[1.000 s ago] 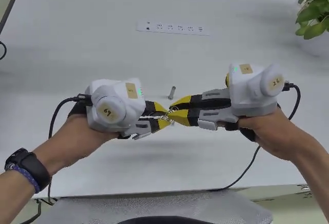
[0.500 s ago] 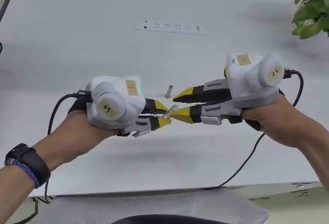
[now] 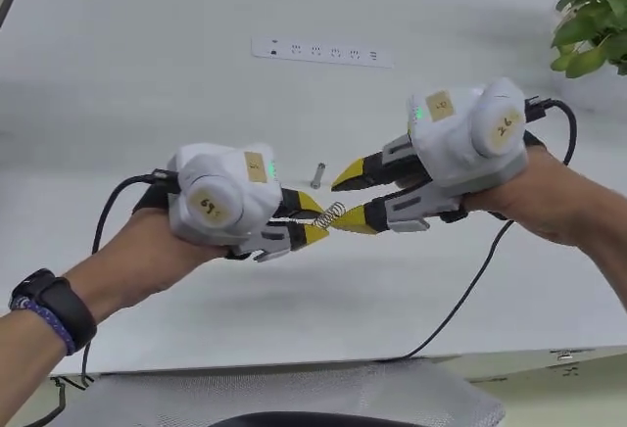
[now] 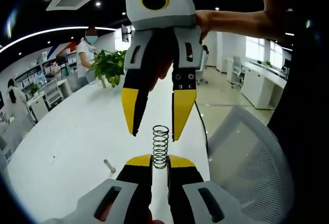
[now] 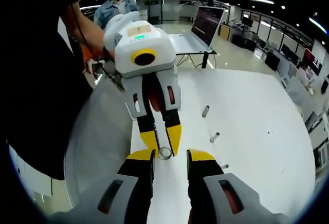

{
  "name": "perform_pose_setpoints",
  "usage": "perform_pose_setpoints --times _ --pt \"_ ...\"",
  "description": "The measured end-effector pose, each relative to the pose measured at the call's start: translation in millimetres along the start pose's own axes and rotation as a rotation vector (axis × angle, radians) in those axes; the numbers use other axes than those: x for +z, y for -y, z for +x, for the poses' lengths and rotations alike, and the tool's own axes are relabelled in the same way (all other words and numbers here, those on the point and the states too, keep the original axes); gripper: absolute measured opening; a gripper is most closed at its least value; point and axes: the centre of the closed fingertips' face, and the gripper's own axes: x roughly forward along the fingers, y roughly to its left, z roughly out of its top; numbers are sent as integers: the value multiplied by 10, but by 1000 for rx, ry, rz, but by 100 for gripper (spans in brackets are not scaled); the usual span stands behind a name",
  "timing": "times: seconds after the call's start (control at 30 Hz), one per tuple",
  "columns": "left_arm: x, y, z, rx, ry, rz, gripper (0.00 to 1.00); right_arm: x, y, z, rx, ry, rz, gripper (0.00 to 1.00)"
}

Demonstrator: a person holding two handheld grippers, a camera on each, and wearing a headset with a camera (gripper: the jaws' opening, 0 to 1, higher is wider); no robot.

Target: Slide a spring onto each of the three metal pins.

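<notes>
While left gripper (image 3: 310, 219) clamps spring (image 3: 330, 215) by one end, right gripper (image 3: 345, 204) spread apart facing it, pin (image 3: 317, 174) lying on table (image 3: 147, 74)

- The right claw (image 5: 170, 155) has its jaws apart, close to the spring (image 5: 164, 153).
- The left claw (image 5: 162, 142) grips that spring, seen end-on.
- A metal pin (image 5: 205, 111) and a second pin (image 5: 215, 137) sit on the desk (image 5: 257, 121), farther right.

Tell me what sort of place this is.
Most likely an open-plan office: a long white worktable with a power strip on it, an open laptop farther back, and a potted plant.
</notes>
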Motion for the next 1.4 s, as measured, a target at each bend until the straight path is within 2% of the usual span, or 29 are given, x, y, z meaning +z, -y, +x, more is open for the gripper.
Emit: perform_pose_setpoints --times 0.13,0.47,0.67,0.77,1.2,1.27,1.3,1.4 --pt "5 1 3 -3 -1 4 2 -34 -26 31 21 -44 -39 23" --pt "-2 39 24 -18 -8 16 2 -73 -65 86 57 -88 -82 20" --pt "-5 61 34 -26 -14 22 2 -110 -105 122 84 -105 -108 16" --pt "-15 72 43 -32 -18 24 3 -127 -116 135 98 -110 -129 10" --pt "-42 94 57 -44 -22 19 3 -151 -133 158 105 -124 -145 9" --pt "-30 83 61 -36 -11 5 7 -156 -123 156 101 -125 -143 9" --pt "-24 83 58 -38 -9 -35 14 -163 -120 156 101 -126 -140 9" --pt "-25 77 54 -36 -9 -23 17 -181 -121 154 100 -130 -136 9"
